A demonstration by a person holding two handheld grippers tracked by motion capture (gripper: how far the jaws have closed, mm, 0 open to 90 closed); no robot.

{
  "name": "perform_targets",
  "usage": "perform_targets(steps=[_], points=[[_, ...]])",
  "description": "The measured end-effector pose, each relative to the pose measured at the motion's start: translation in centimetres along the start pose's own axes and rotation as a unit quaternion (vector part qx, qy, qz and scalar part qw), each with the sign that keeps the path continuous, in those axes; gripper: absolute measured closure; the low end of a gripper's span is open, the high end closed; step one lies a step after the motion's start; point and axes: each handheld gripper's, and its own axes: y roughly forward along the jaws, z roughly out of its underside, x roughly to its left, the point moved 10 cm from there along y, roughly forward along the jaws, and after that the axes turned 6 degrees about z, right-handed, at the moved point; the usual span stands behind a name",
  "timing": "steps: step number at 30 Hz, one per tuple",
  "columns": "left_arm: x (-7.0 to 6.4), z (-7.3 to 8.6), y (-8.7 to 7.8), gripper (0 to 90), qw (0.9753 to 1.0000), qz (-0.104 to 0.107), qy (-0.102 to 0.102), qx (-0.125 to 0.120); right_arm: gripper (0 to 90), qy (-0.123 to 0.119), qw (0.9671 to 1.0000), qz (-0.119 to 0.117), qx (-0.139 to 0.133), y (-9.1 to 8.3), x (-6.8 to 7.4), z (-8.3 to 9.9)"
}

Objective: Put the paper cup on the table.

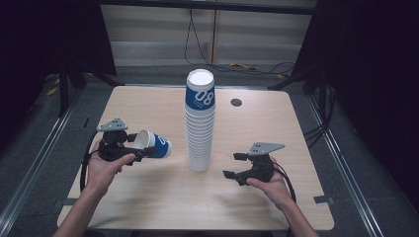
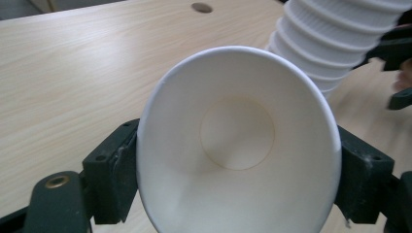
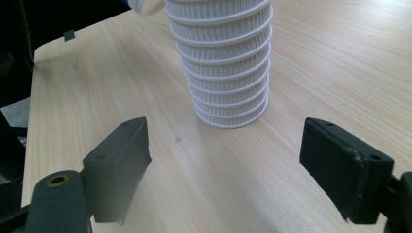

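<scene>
Light wood desk (image 1: 148, 207), seen from above, with a tall stack of paper cups (image 1: 200, 123) standing upside down near its middle; the topmost cup shows a blue band printed "08". A small round grommet hole (image 1: 236, 102) sits toward the far right of the desk. The left gripper (image 1: 143, 150) is over the left half of the desk, just left of the stack, and is clamped on a single paper cup (image 1: 153, 144). That cup lies on its side in the jaws, white mouth turned back toward the hand, blue-banded base pointing at the stack, near it but apart. In the left gripper view the two black jaws press against the cup's wall on either side close to the rim, and the white interior (image 2: 238, 160) with its round bottom faces the camera; the ribbed rims of the stack (image 2: 335, 39) rise beyond at upper right. The right gripper (image 1: 236, 165) is over the desk's right half, just right of the stack's base, jaws spread wide and holding nothing. In the right gripper view the bottom of the stack (image 3: 223, 73) stands on the wood ahead, between the two parted jaws but well forward of them, untouched.
</scene>
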Motion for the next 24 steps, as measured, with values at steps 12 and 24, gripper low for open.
perform_targets(steps=[12, 24], points=[[3.0, -0.5, 0.6, 17.9, 0.9982, -0.027, -0.026, 0.047, 17.9, 0.004, 0.9999, -0.004, 0.014, 0.1, 0.0, 0.4], [3.8, -1.2, 0.3, 17.9, 0.9927, -0.05, -0.023, 0.107, 18.3, -0.001, 0.9994, -0.006, 0.033, 0.2, 0.4, 0.8]])
